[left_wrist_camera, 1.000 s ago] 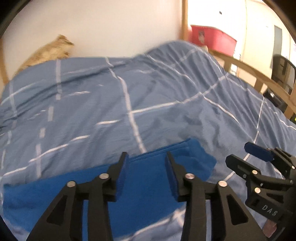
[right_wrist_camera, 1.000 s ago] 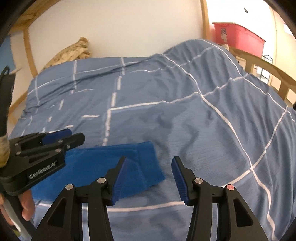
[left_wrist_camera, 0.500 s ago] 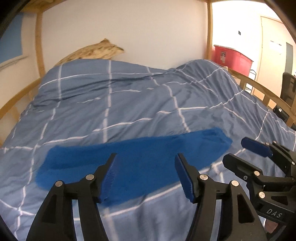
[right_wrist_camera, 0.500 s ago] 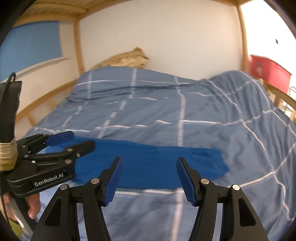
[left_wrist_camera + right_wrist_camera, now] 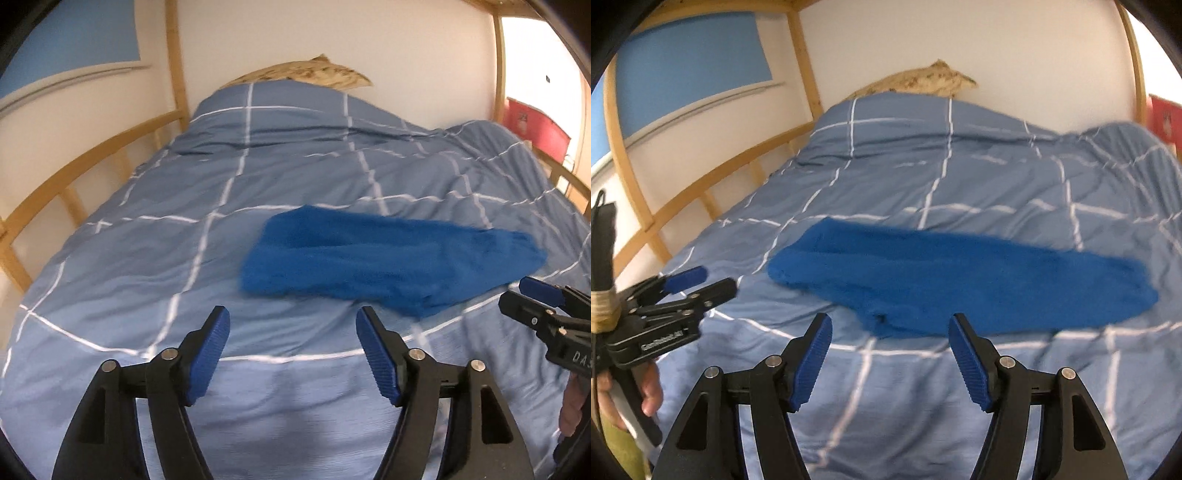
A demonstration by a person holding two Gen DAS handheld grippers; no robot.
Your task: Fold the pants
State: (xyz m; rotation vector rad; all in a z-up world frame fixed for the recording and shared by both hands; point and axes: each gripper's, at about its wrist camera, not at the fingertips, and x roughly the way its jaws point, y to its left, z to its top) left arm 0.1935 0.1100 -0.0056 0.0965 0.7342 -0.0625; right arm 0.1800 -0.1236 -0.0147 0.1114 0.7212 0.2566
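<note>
Left gripper (image 5: pixel 291 350) spread wide, gripping nothing, right gripper (image 5: pixel 890 354) likewise wide and bare — both hovering off the cloth, blue pants (image 5: pixel 388 258) lying in a long strip across the checked duvet (image 5: pixel 184 258), just ahead of both.

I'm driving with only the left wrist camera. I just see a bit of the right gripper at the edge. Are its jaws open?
Observer: Yes. In the right wrist view the right gripper has its jaws wide apart with nothing between them.
Operator: Is it holding the blue pants?
Observer: No. From that view the pants lie stretched across the blanket just ahead of its jaws, not gripped.
Operator: What does my left gripper look like from over there?
Observer: The left gripper shows at the left edge, with tan cord wound round its handle and a hand gripping below it.
</note>
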